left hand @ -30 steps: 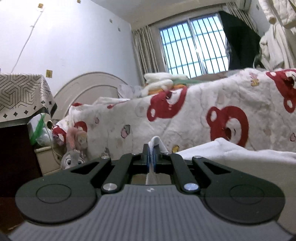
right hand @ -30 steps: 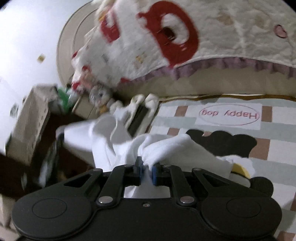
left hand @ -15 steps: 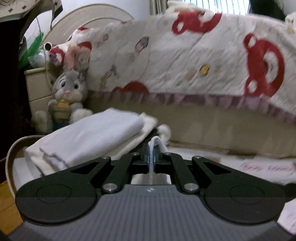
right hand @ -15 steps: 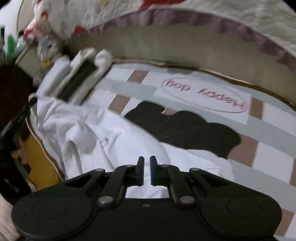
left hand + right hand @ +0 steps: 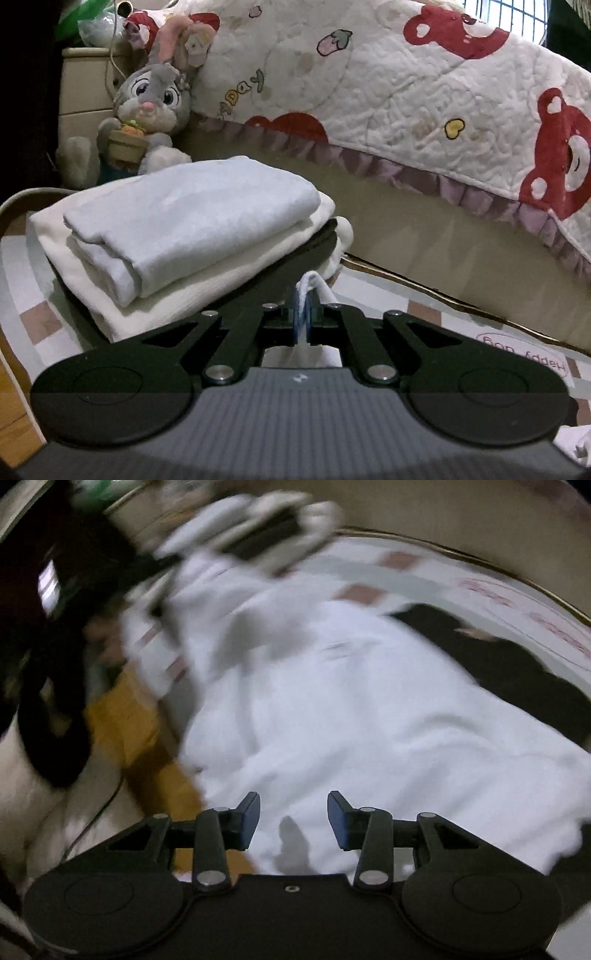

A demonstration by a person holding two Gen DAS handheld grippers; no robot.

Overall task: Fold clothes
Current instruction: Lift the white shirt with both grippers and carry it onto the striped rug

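Right claw (image 5: 291, 821) now wide open, having let go of the white garment (image 5: 332, 709), spread flat on the mat (image 5: 413, 572). Left claw (image 5: 303, 314) still pinching a garment edge. Laid out, ready for first fold.

1. Left wrist view: low, close above the patterned mat (image 5: 424, 306), facing level toward the folded stack (image 5: 192, 236) and bed.
2. Right wrist view: higher, angled downward, blurred; shares the folded stack (image 5: 255, 531) and mat (image 5: 436, 576).
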